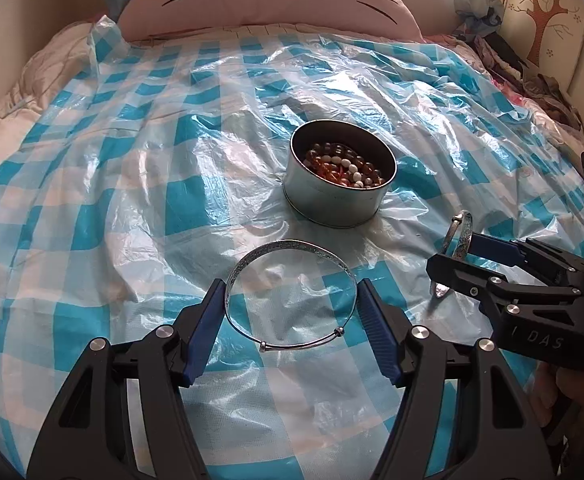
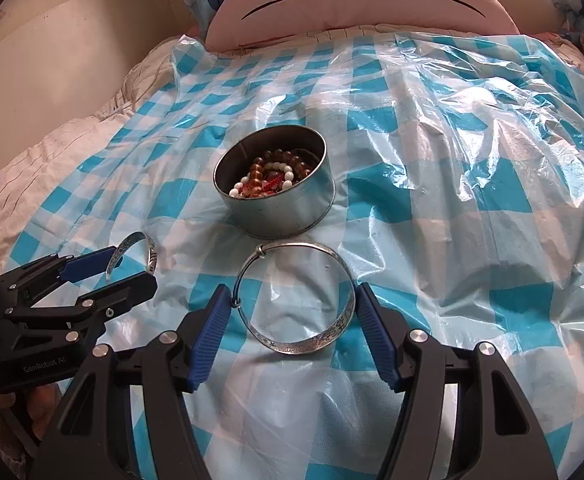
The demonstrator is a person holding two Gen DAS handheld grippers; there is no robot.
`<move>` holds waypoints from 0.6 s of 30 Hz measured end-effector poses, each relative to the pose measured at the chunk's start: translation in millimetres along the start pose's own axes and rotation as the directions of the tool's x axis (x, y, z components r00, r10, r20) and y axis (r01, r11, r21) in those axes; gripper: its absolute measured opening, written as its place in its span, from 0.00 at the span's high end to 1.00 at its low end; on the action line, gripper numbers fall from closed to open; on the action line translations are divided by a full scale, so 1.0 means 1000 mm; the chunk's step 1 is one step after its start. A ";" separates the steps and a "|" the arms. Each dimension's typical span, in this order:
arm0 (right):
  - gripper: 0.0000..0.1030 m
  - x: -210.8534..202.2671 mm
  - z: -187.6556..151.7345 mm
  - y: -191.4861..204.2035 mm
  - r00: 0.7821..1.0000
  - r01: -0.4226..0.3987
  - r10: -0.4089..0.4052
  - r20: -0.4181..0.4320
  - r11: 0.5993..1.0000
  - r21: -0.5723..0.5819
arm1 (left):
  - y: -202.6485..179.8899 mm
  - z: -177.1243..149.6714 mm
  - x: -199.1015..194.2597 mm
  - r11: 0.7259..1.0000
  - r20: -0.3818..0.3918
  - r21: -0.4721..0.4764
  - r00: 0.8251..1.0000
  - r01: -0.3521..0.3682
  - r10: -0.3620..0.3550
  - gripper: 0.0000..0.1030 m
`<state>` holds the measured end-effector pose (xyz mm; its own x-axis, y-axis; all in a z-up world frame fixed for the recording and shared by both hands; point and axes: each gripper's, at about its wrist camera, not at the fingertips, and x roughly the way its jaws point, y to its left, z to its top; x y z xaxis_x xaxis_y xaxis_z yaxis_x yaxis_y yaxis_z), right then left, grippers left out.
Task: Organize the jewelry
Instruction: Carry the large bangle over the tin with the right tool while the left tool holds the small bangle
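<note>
Clearly "GenRobot.AI" is printed on the left gripper (image 1: 292, 304); both it and the right gripper (image 2: 295, 306) clamp a bangle (image 1: 290, 294) each.

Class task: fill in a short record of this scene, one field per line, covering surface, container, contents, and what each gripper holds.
surface: blue-checked plastic sheet over a bed
container: round metal tin, open
contents: beaded bracelets
left gripper: closed across a silver bangle
right gripper: closed across a second silver bangle

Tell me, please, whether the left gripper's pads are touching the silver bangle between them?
Touching: the left wrist view shows both blue pads pressed against opposite sides of the silver bangle.
</note>
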<state>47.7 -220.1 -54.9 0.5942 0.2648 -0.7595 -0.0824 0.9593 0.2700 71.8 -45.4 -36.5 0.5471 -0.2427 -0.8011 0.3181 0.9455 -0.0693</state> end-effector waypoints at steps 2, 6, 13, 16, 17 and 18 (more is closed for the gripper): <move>0.39 0.000 0.001 0.001 1.000 0.001 -0.001 0.006 1.000 0.002 | 0.002 0.001 -0.001 1.000 0.007 -0.005 1.000 -0.007 0.007 0.39; 0.39 -0.002 0.002 0.003 1.000 0.007 -0.007 0.024 1.000 0.003 | 0.003 0.001 -0.003 1.000 0.021 -0.011 0.999 -0.024 0.024 0.39; 0.39 -0.011 0.003 0.001 0.996 0.015 -0.017 0.087 0.999 0.030 | 0.003 0.001 -0.007 0.999 0.048 -0.013 0.997 -0.053 0.054 0.39; 0.39 -0.014 0.004 0.000 0.994 0.021 -0.024 0.108 0.999 0.035 | 0.005 0.002 -0.009 0.998 0.066 -0.025 0.996 -0.058 0.060 0.39; 0.39 -0.016 0.004 0.000 0.993 0.022 -0.026 0.116 0.999 0.036 | 0.005 0.002 -0.010 0.998 0.072 -0.029 0.996 -0.059 0.061 0.39; 0.39 -0.017 0.004 0.000 0.992 0.024 -0.028 0.123 0.999 0.036 | 0.006 0.002 -0.011 0.998 0.079 -0.033 0.995 -0.061 0.063 0.39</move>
<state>40.6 -224.6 -39.8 0.6902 0.2234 -0.6883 -0.0390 0.9613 0.2729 69.7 -37.9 -26.8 0.6255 -0.1989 -0.7545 0.2586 0.9652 -0.0401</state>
